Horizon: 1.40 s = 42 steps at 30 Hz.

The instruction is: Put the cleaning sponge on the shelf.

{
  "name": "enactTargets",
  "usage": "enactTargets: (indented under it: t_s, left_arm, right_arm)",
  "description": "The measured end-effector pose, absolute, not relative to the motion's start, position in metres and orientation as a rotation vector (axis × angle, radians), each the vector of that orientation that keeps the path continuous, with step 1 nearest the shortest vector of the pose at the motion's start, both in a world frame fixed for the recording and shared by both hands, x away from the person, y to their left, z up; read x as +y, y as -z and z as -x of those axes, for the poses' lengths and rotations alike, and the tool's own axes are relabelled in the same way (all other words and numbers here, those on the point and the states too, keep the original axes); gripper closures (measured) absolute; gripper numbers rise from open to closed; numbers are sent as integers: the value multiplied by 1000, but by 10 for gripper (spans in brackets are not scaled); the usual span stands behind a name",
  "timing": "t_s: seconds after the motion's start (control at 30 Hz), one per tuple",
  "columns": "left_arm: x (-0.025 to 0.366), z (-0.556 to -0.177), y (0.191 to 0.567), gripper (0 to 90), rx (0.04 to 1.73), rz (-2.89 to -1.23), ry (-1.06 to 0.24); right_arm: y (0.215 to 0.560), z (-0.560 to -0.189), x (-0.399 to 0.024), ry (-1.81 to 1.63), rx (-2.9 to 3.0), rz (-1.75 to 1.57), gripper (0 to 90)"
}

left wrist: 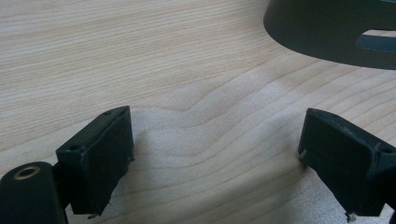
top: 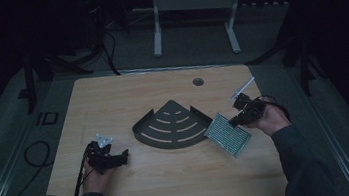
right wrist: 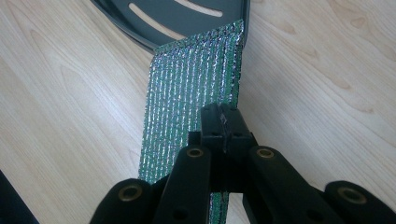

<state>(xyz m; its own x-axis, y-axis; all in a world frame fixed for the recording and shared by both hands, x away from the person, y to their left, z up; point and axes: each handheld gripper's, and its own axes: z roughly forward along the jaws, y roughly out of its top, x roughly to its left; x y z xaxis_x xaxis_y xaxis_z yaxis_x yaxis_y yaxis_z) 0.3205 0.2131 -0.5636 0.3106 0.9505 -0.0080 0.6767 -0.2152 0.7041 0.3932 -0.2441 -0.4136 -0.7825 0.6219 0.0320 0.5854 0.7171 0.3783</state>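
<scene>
Beside dark tray (top: 173,128), right hand-held gripper (right wrist: 223,122) pinches green board (right wrist: 191,98)

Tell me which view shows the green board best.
The high view: the whole green board shows there, held at one edge by the right gripper beside the dark tray. The right gripper view shows it closer, with the jaws covering part.
</scene>
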Motion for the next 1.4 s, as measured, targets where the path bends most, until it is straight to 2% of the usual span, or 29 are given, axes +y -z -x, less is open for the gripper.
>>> enactTargets:
  t_s: [1.4]
  left_arm:
    - [213,-321,564,105,1437,-1974,-583]
  right_arm:
    - [403,-416,-218,-597,2813,-976,898]
